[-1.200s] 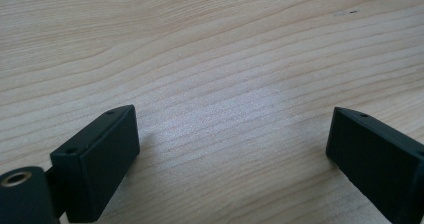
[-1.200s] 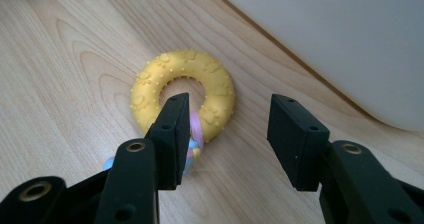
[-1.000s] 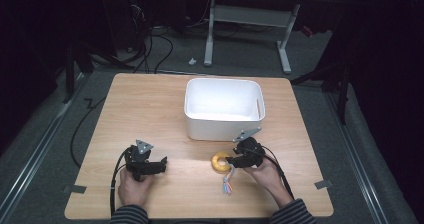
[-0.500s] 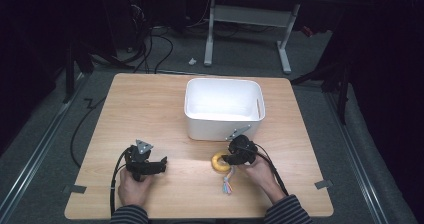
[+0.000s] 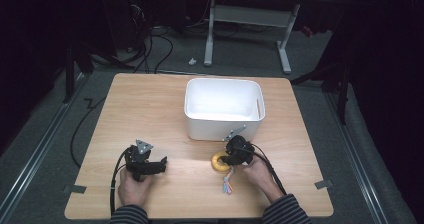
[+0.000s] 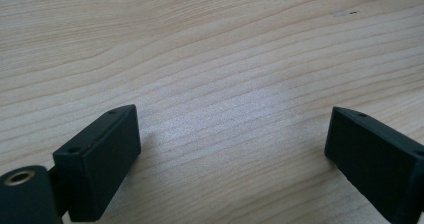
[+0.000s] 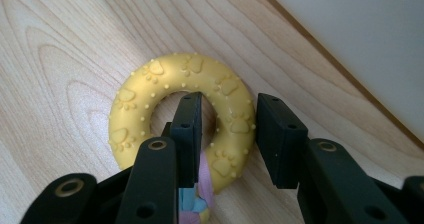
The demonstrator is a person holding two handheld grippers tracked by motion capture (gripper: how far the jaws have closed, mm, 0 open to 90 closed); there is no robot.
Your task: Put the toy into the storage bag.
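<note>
On the pale grained wood table [image 5: 165, 109], the right gripper [image 7: 227, 134], jaws just closing, pinches a knobbly yellow rubber ring [image 7: 145, 89]; the left gripper [image 6: 230, 144] gapes wide.

A lab-like recording room was suggested: a lone wooden table [image 5: 150, 109] was set amid darkness, cables [image 5: 155, 49] strewn at eleven o'clock, a desk frame [image 5: 250, 24] at twelve.
</note>
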